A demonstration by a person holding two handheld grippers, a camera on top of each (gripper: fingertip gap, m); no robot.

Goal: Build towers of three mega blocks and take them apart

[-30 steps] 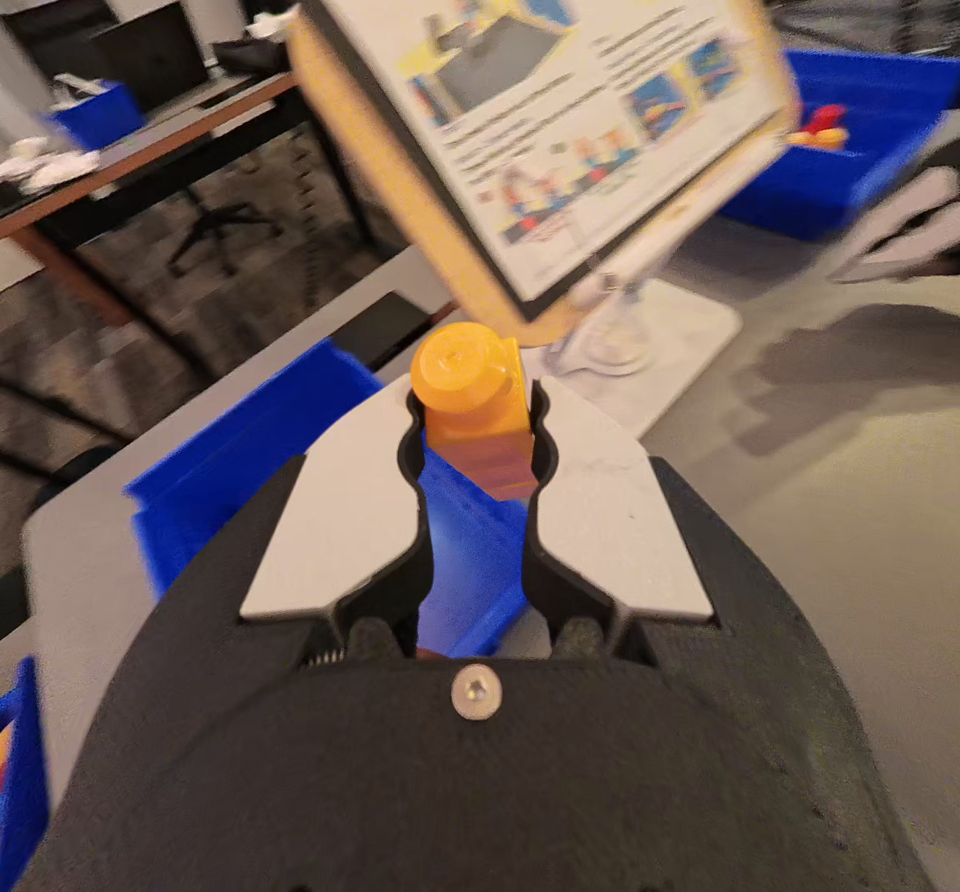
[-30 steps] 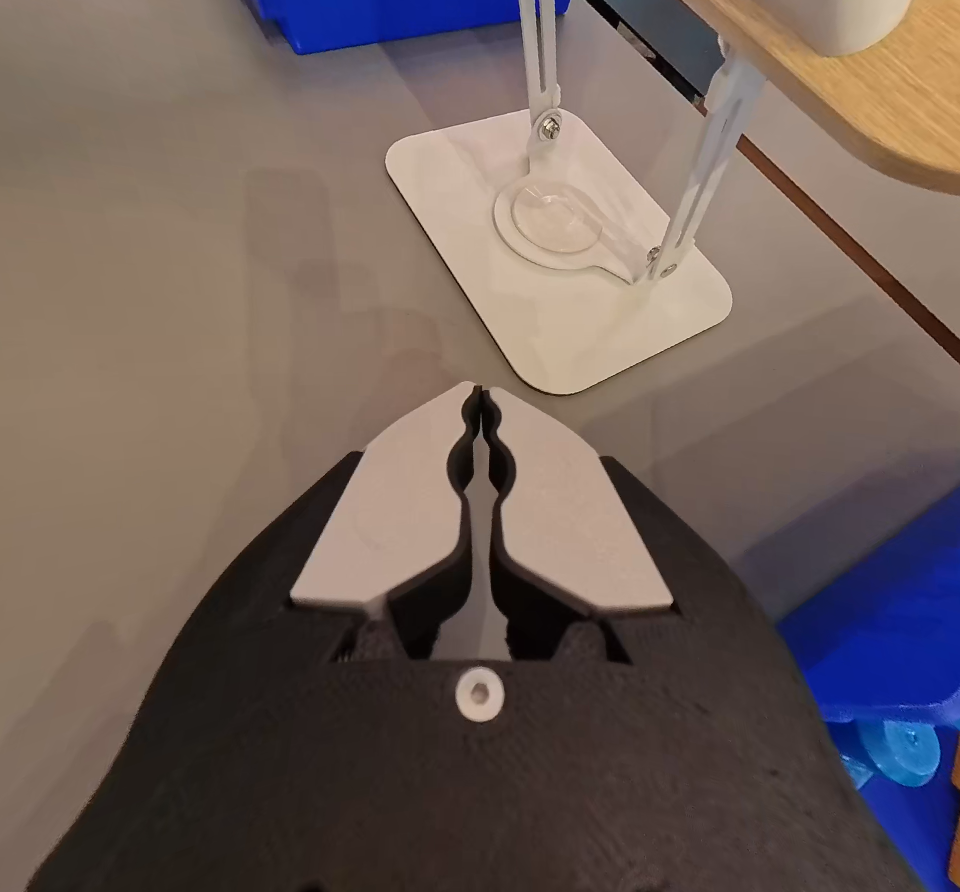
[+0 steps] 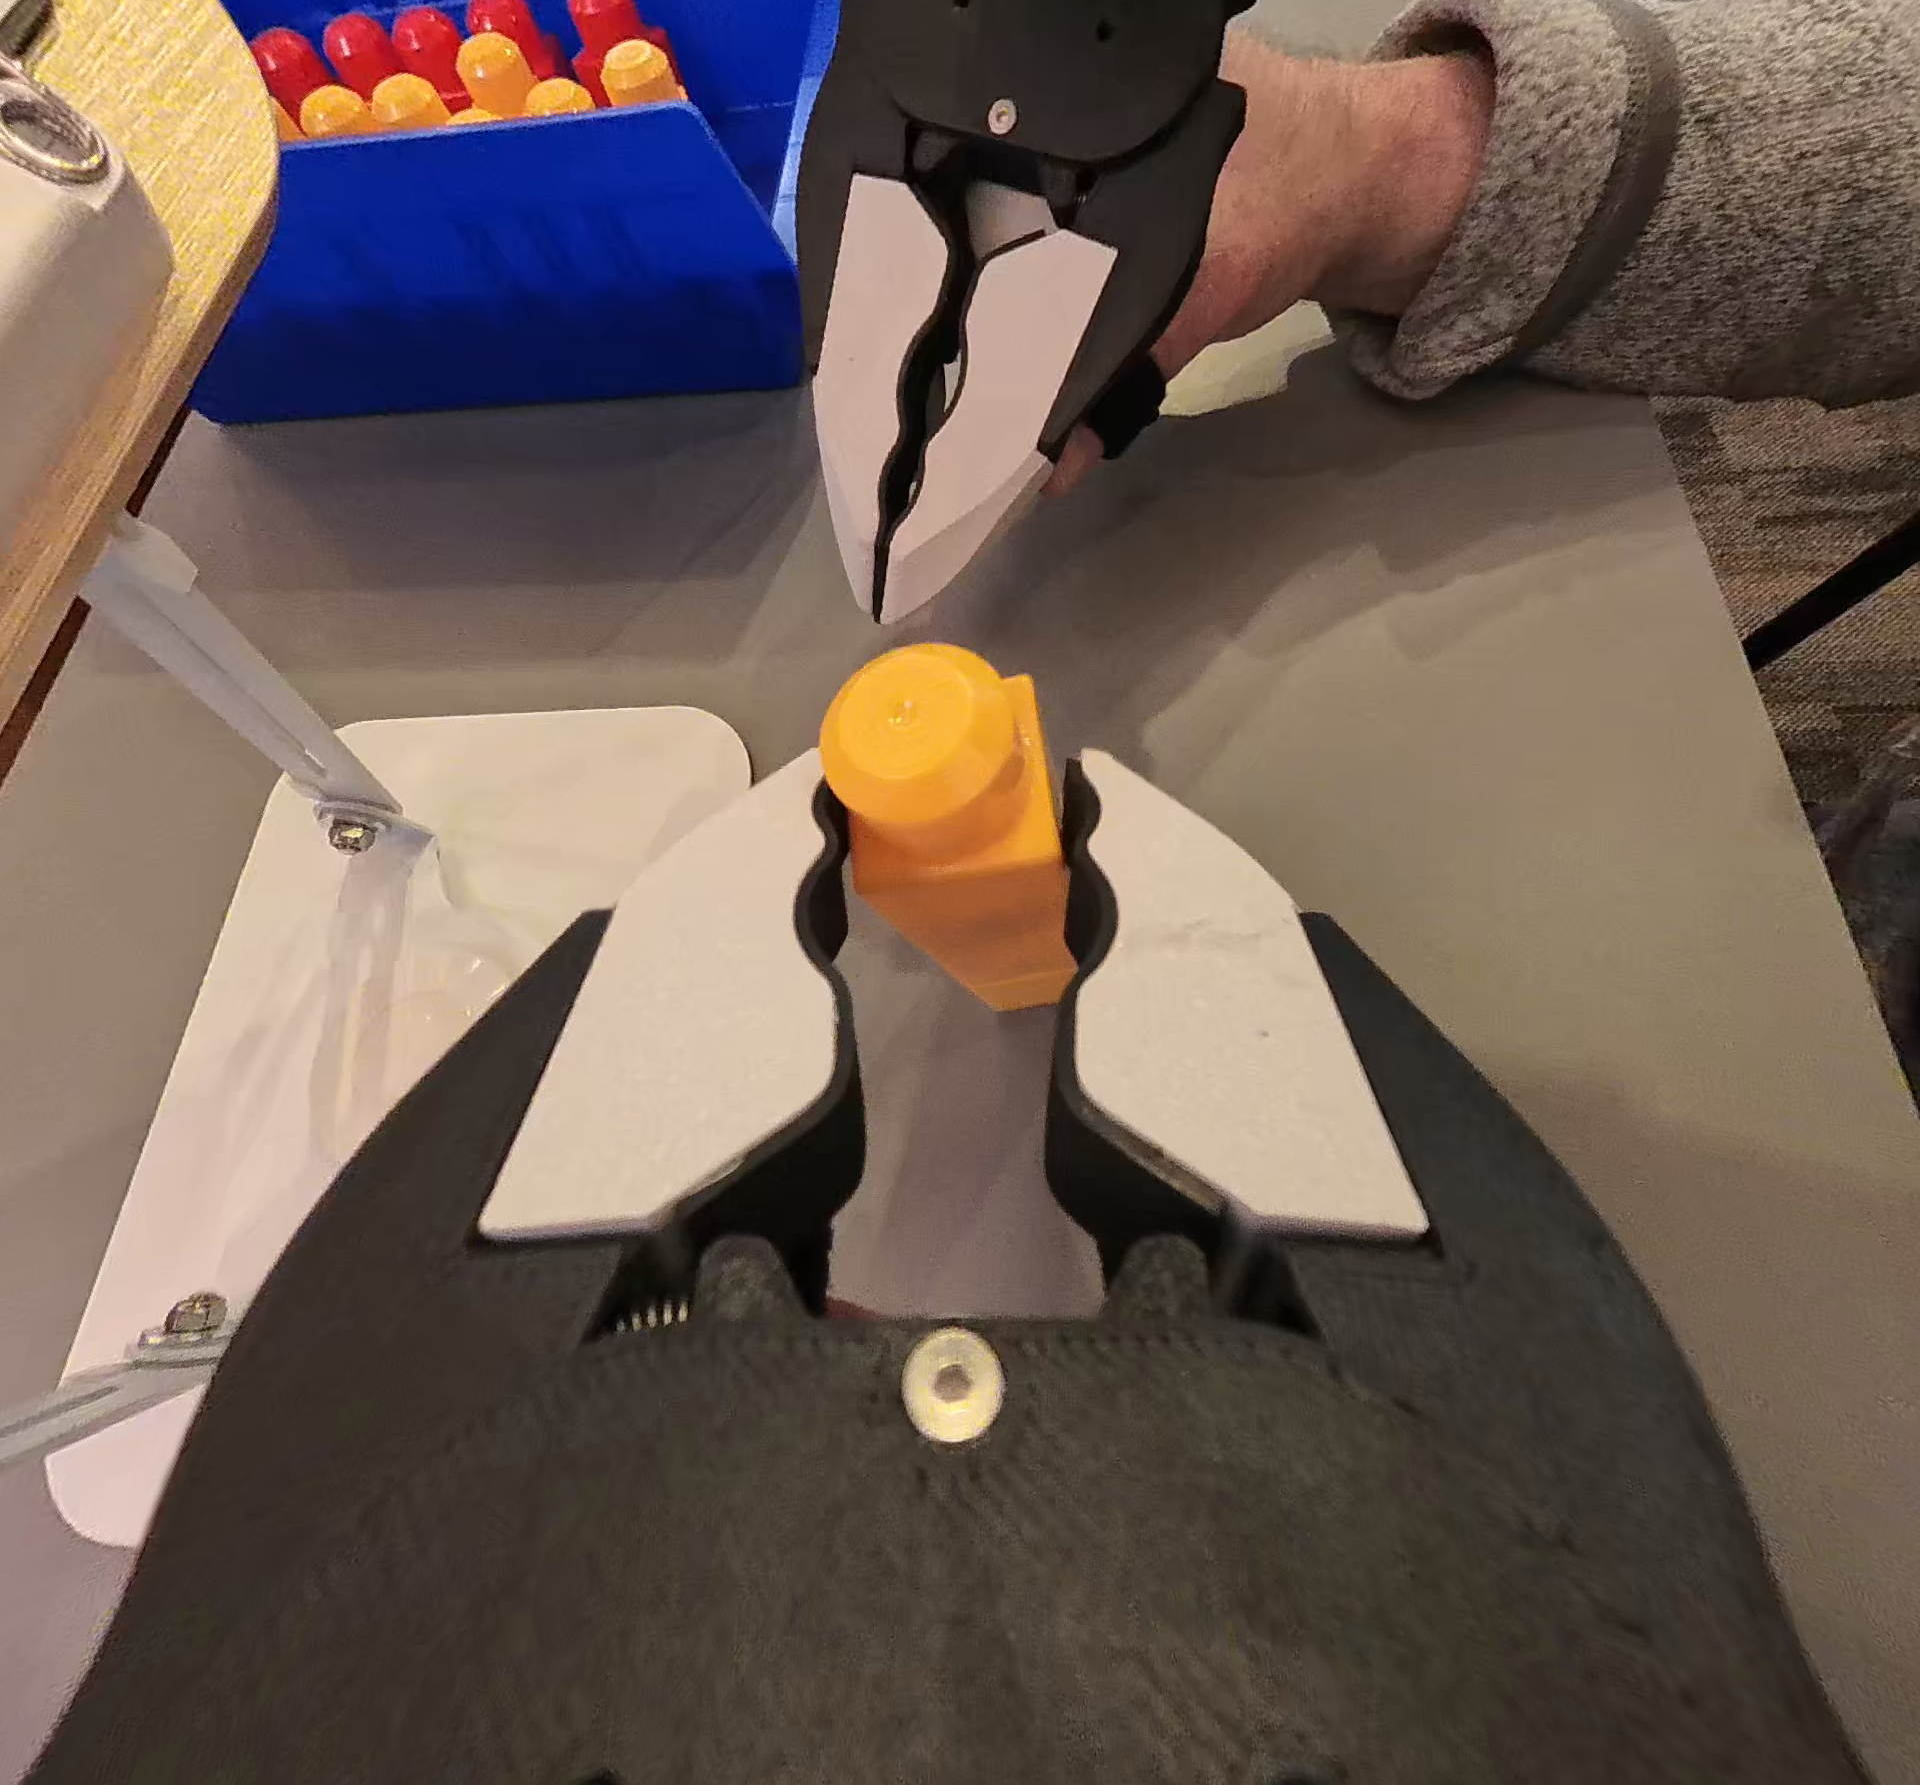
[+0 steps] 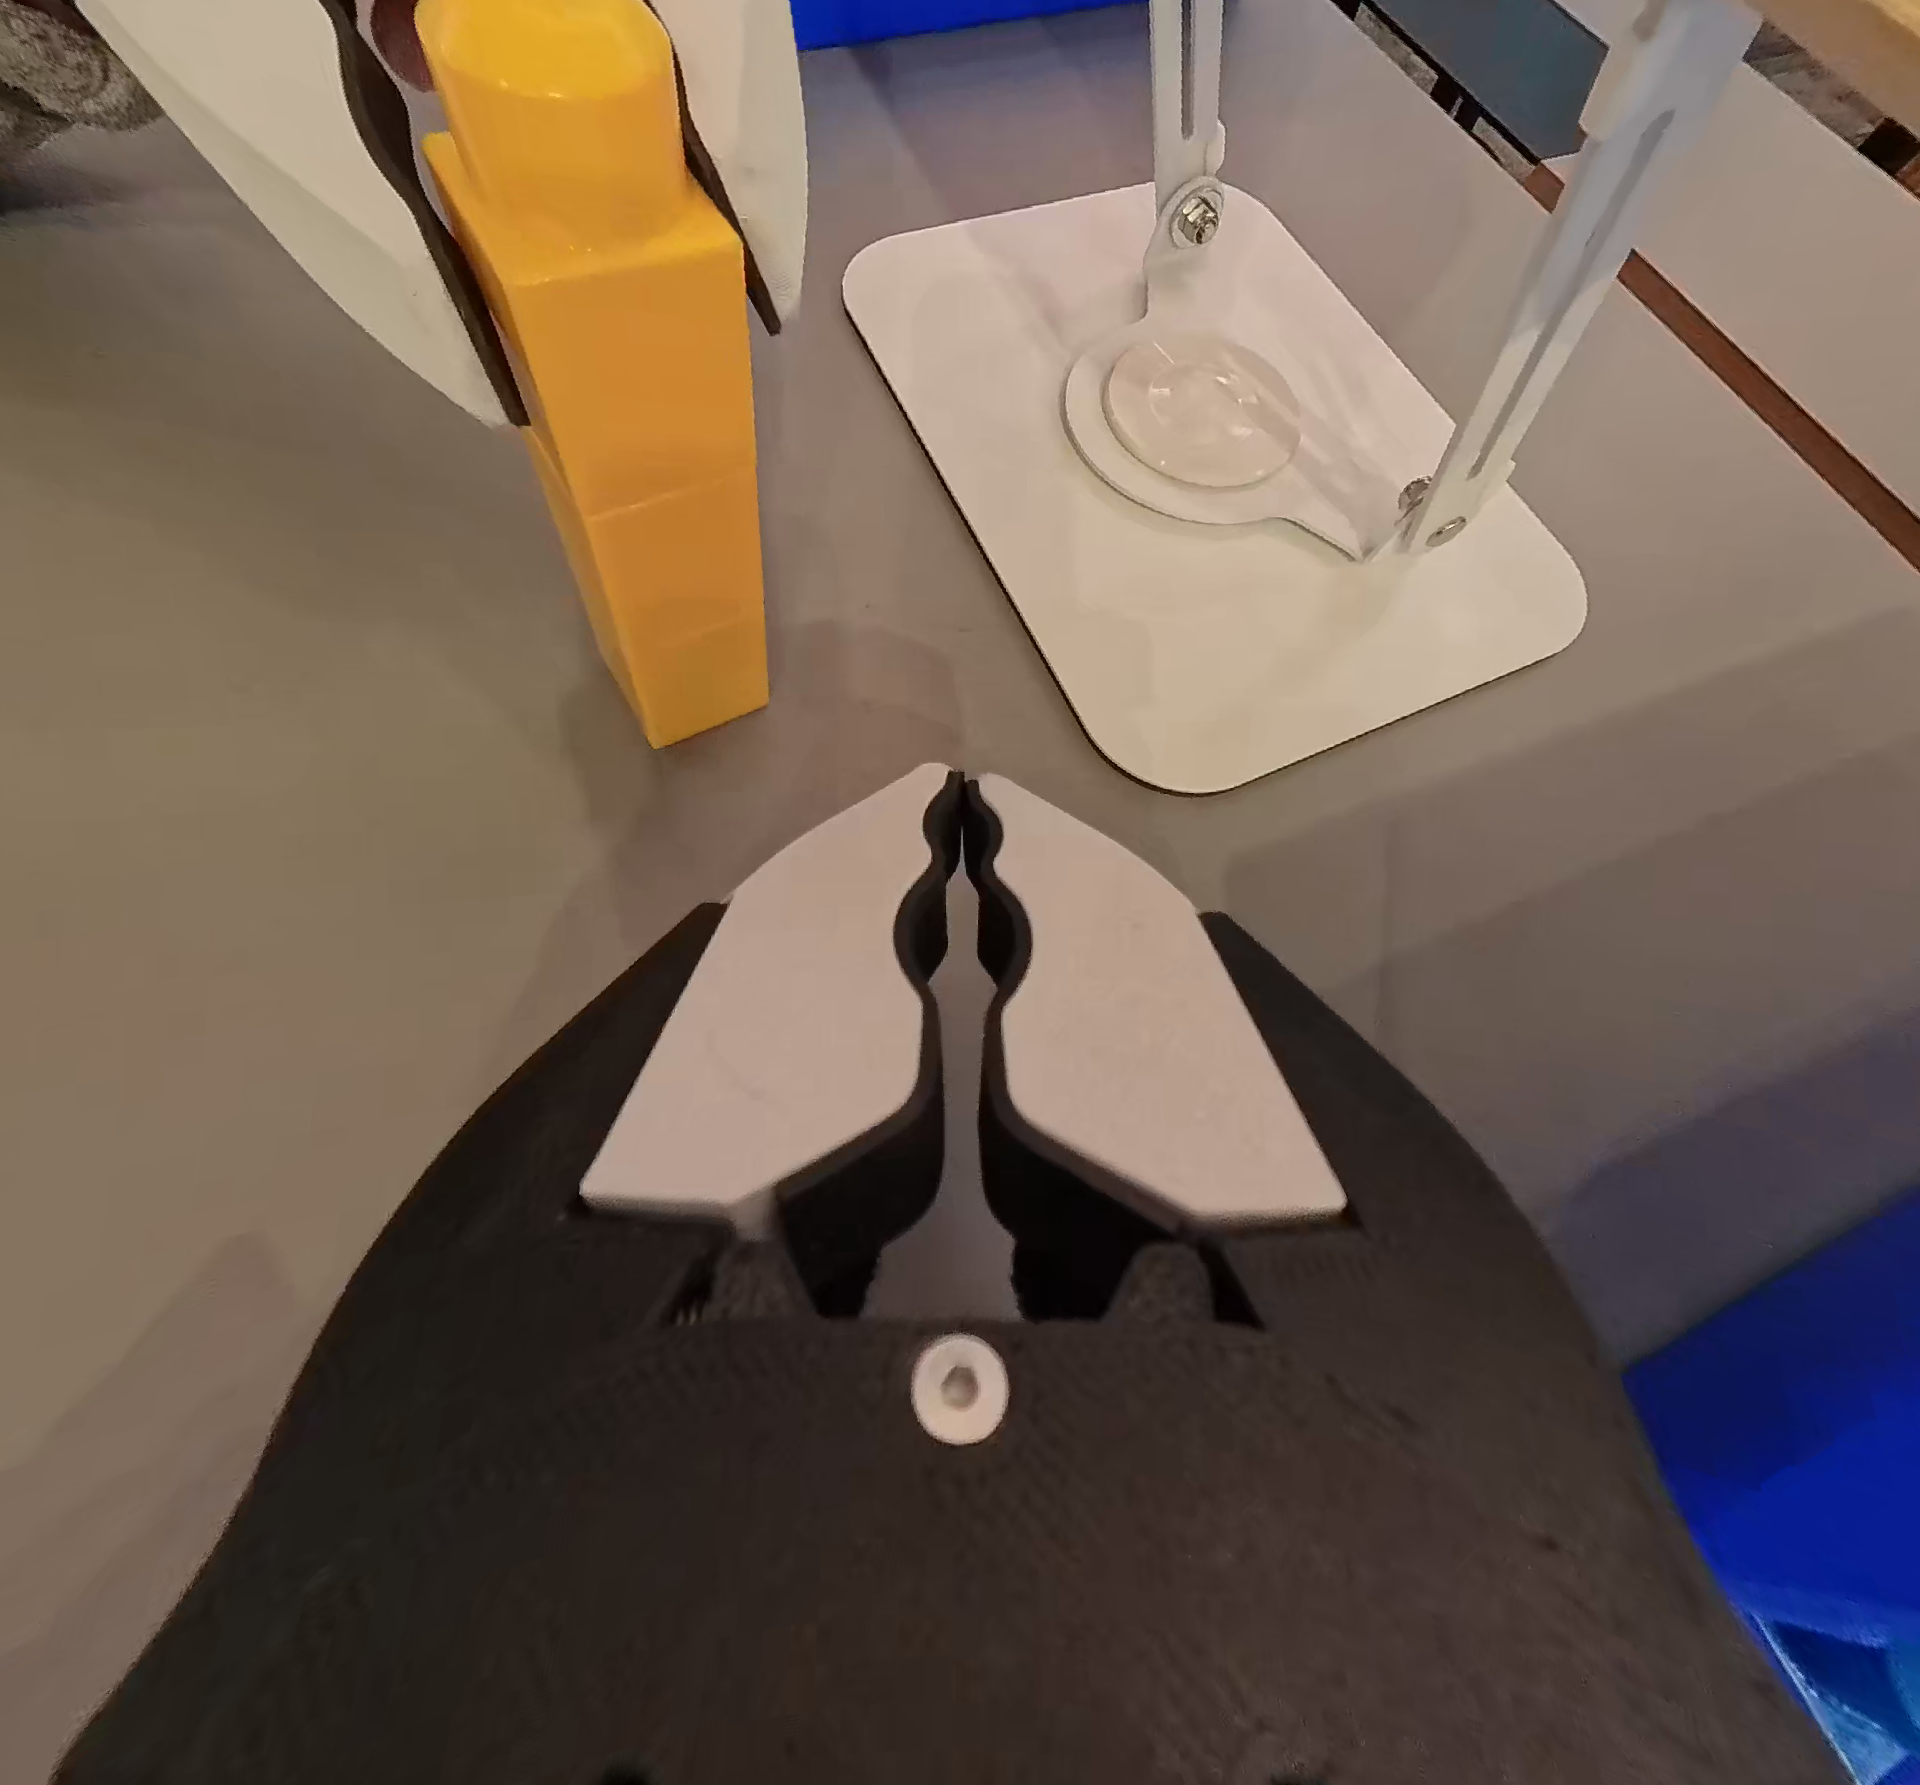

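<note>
Three orange plastic mega blocks are standing stacked as one upright tower (image 4: 634, 405) on the grey worktop (image 4: 260, 696), so one build is looking complete; taking it apart is what is left, and nothing is separated yet. The left gripper (image 3: 951, 800) is holding the tower near its top, its white fingers (image 4: 748, 125) pressing on both sides of the uppermost block, just under the round stud. The right gripper (image 4: 958, 785) is hovering just beside the tower with its fingers closed on nothing, tips meeting. More red and orange loose blocks (image 3: 468, 62) are lying in the blue plastic bin (image 3: 499, 281) at the back of the worktop, likely for further towers. A white stand base (image 4: 1247, 613) is sitting just beside the tower.

Compared with a second earlier, the left gripper was carrying the orange piece in the air past a tilted board; now the tower is resting on the worktop, and the right gripper is pointing at it rather than at the stand base.
</note>
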